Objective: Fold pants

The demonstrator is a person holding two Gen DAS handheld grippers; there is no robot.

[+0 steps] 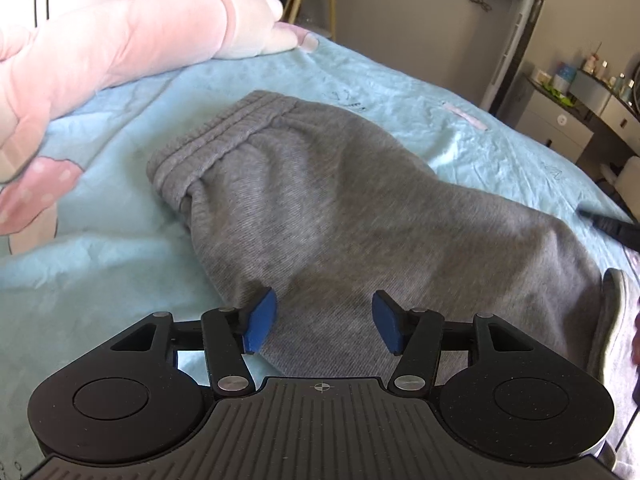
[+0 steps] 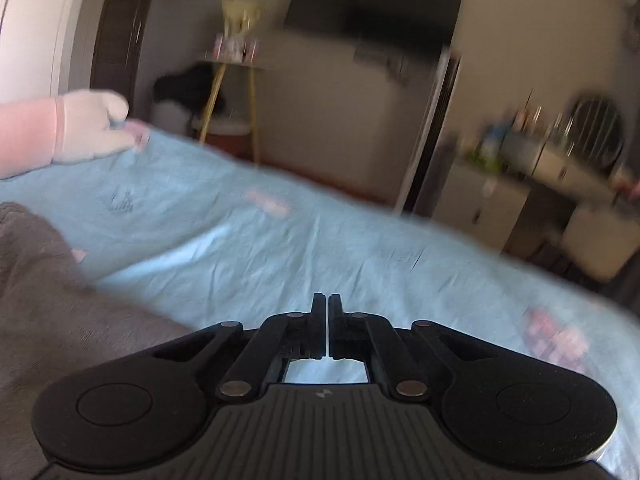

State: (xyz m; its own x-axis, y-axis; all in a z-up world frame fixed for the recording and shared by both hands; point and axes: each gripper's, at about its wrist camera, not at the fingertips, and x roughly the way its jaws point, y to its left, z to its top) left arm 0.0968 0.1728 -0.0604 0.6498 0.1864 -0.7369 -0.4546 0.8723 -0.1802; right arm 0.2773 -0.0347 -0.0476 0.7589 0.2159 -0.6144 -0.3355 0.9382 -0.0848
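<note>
Left gripper (image 1: 324,322) hovering with blue pads (image 1: 262,320) spread apart over gray sweatpants (image 1: 340,200), gripping nothing. Right gripper (image 2: 328,330) pinched together, empty, just beside sweatpants. Sweatpants lying bunched on light-blue bedsheet (image 1: 120,248). Looking soft, limp, light; likely best pinching at ribbed waistband (image 1: 208,144).

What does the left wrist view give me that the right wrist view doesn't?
Only the left wrist view shows the pants' ribbed waistband and the open left gripper hovering over the grey fabric. Only the right wrist view, which is blurred, shows the right gripper, fingers shut on nothing, above bare sheet. Both show the grey pants, the light blue sheet and the pink plush toy.
</note>
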